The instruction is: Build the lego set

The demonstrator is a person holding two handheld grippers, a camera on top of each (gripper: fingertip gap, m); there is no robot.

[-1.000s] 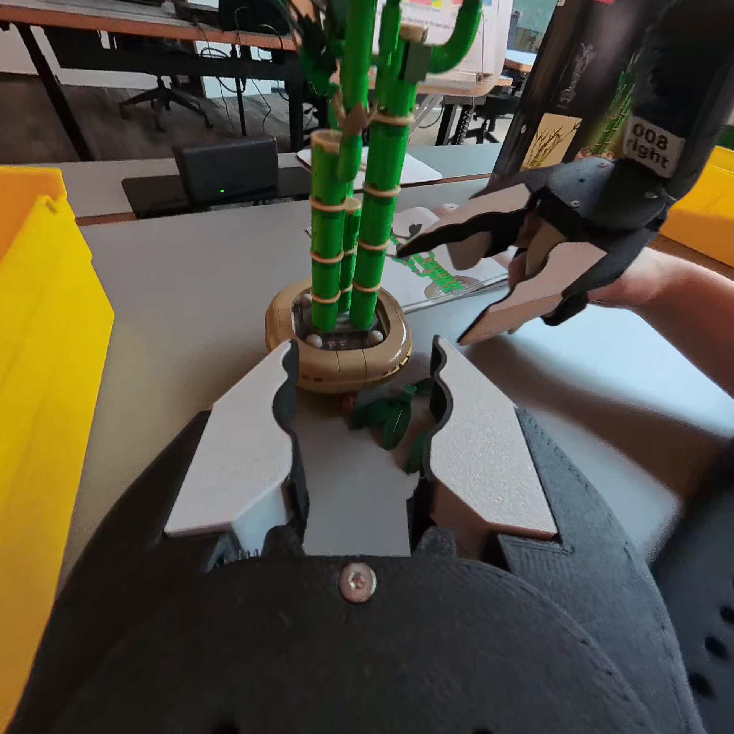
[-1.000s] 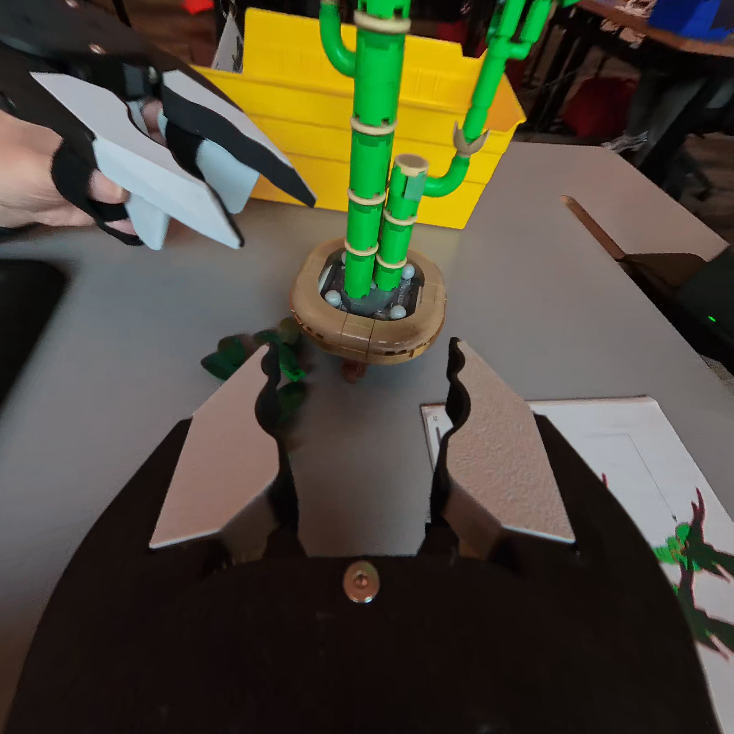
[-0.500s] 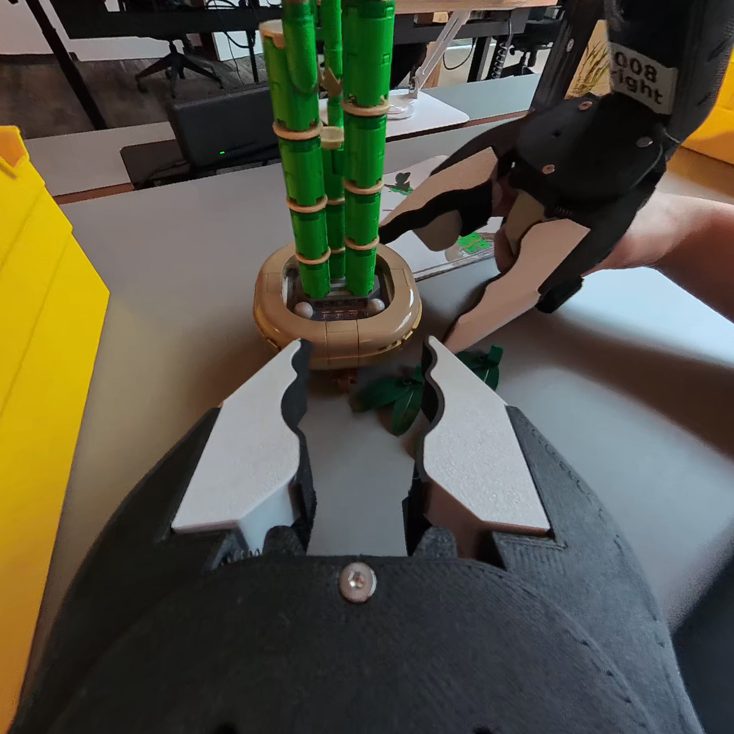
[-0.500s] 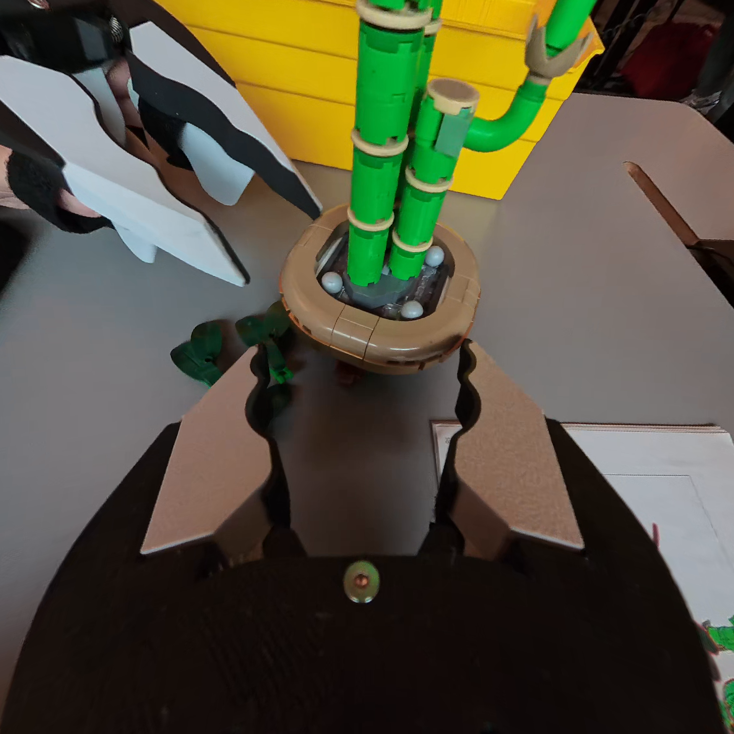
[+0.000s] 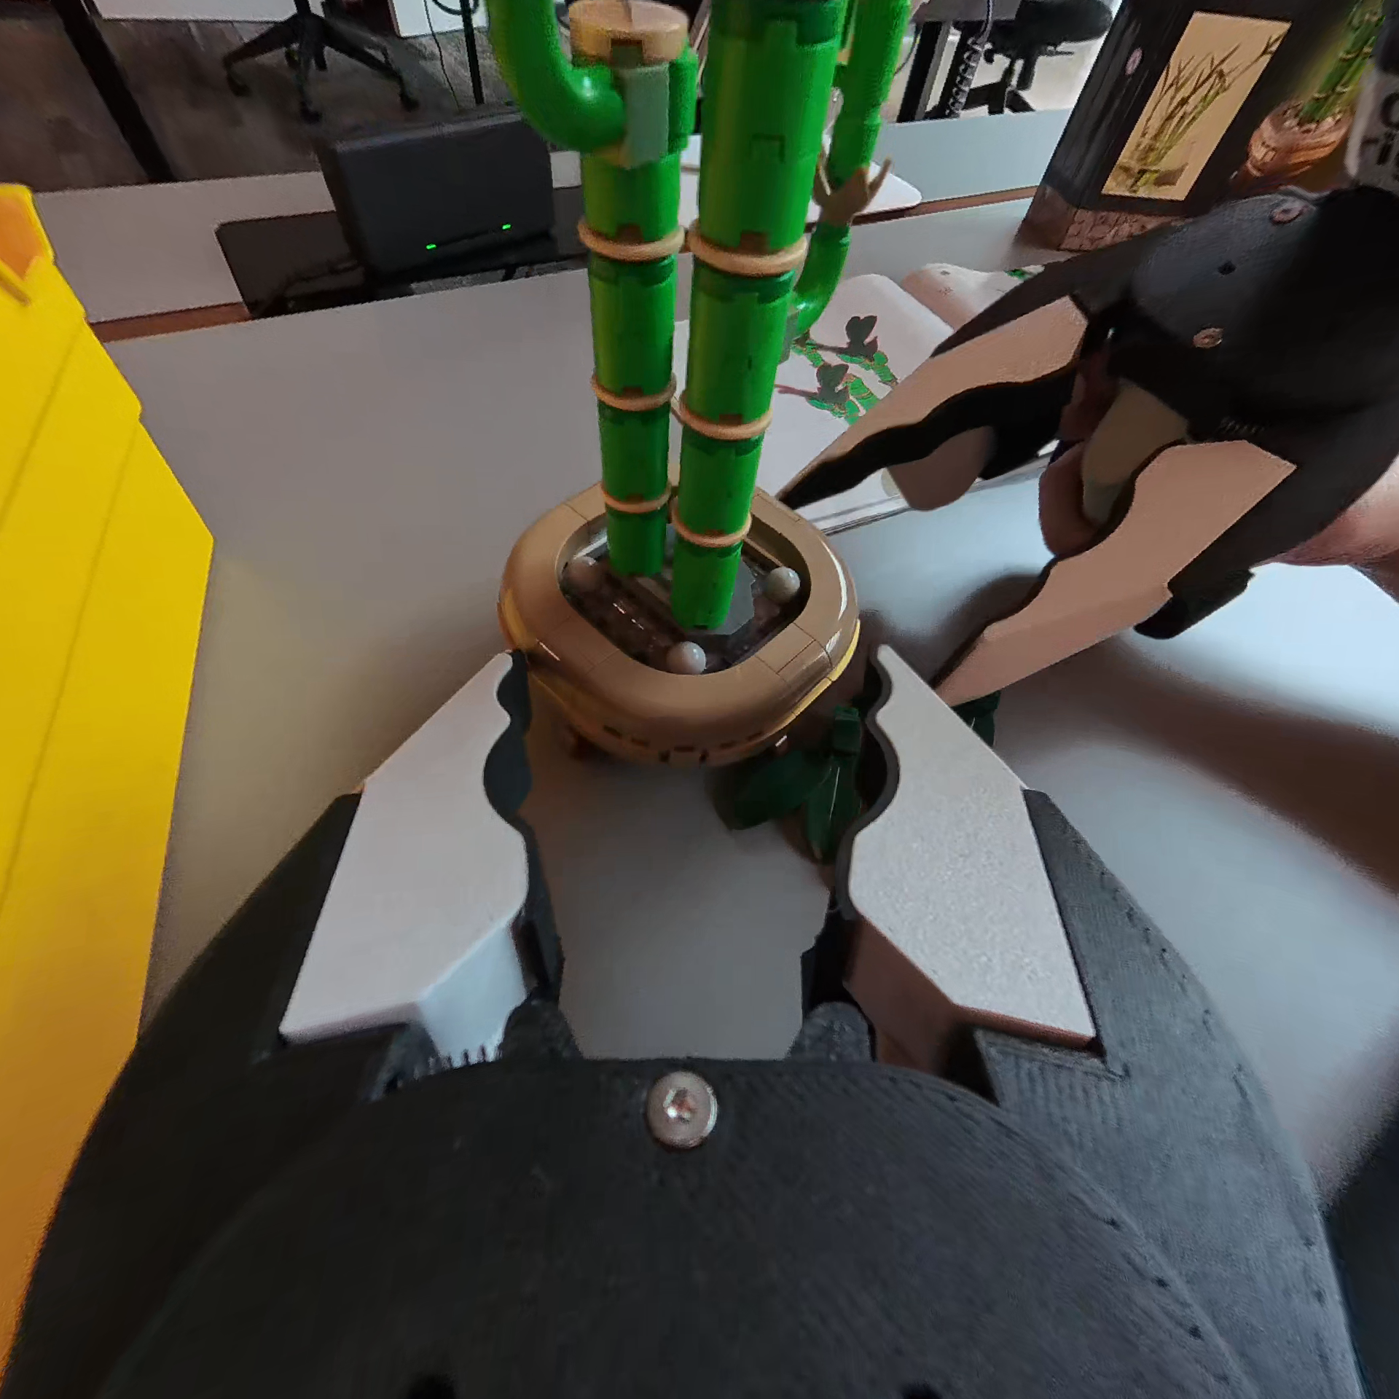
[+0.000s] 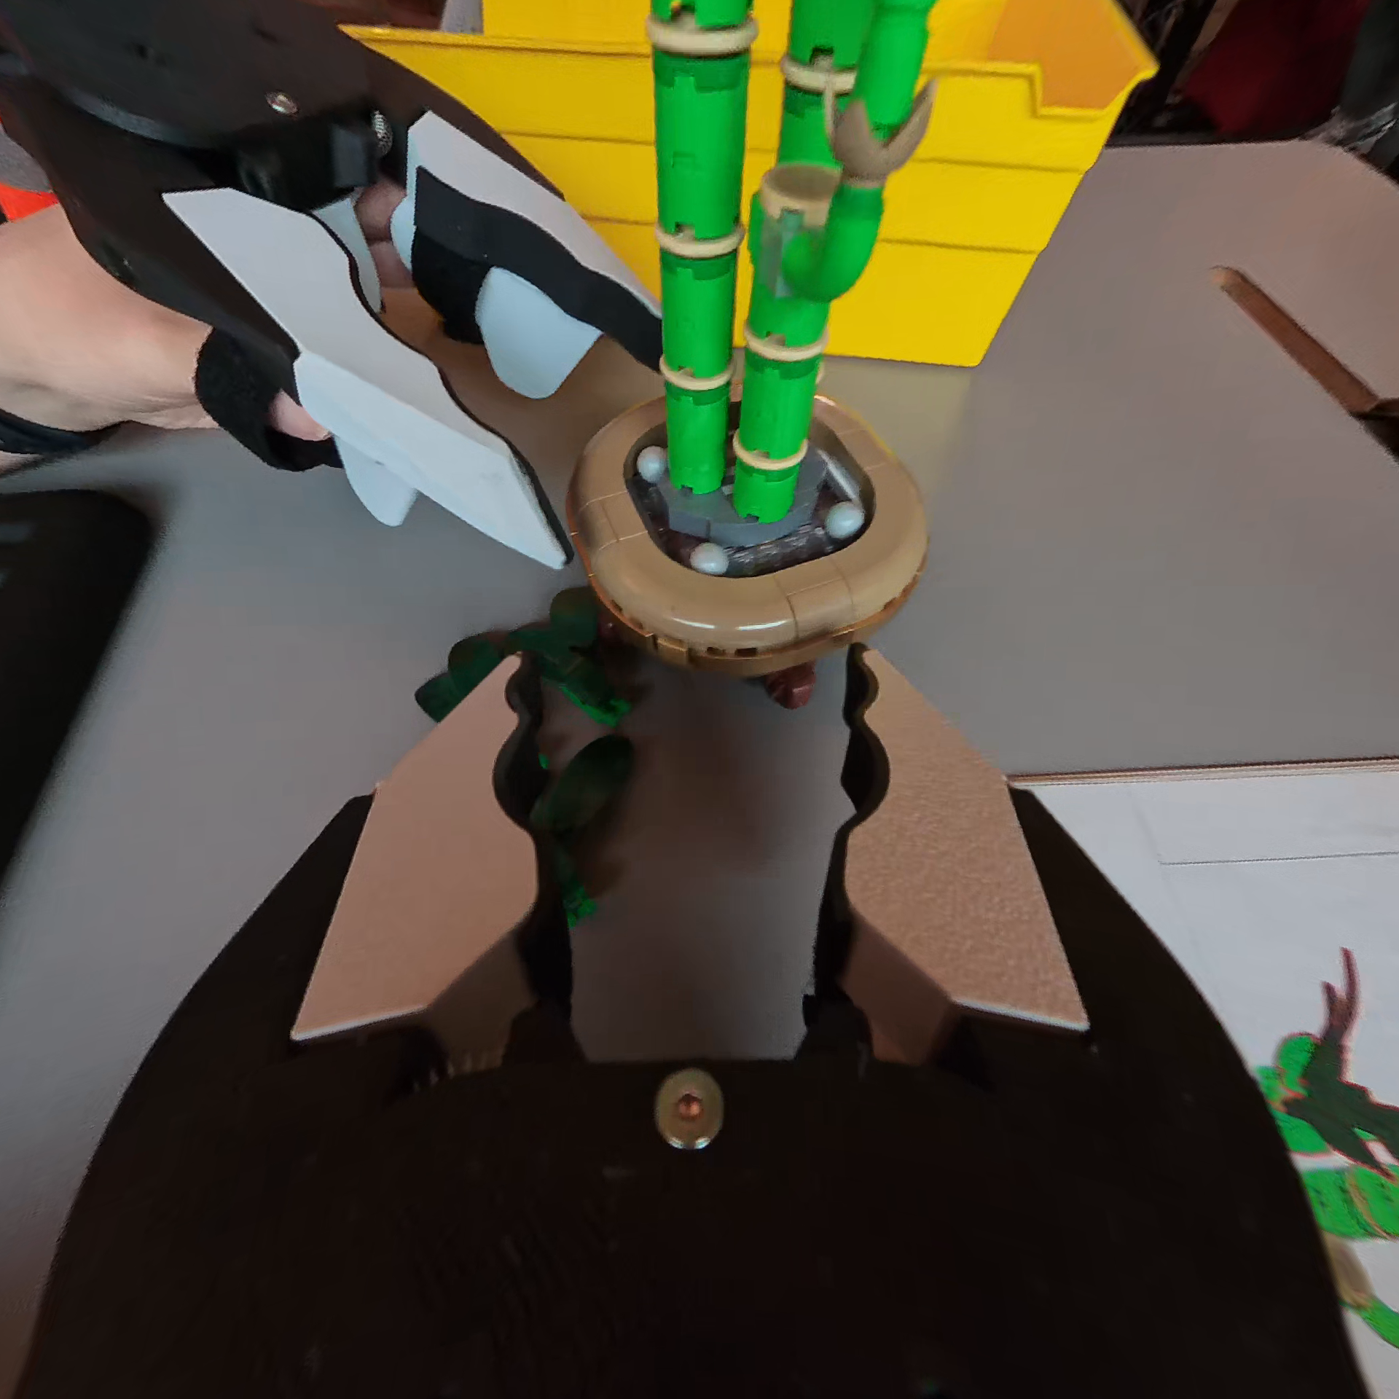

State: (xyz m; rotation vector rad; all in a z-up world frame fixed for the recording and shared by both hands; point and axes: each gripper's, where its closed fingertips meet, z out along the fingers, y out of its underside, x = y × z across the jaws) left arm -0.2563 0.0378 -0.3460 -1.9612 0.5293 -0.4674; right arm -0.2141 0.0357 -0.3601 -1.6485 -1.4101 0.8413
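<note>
Bamboo plant (image 5: 674, 424) stands straight up in its tan pot (image 5: 681, 681) on the table (image 5: 363, 454). Left gripper (image 5: 693, 666) and right gripper (image 6: 685, 658) both spread wide, empty, flanking the pot.

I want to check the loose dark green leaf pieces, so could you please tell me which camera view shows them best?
The right wrist view: the leaf pieces lie spread on the table beside the tan pot, though blurred and partly behind a finger. In the left wrist view, the leaf pieces are a darker clump, partly hidden by a finger.

bamboo model (image 5: 681, 530) upright in tan pot; leaf pieces (image 6: 575, 727) beside base
</note>
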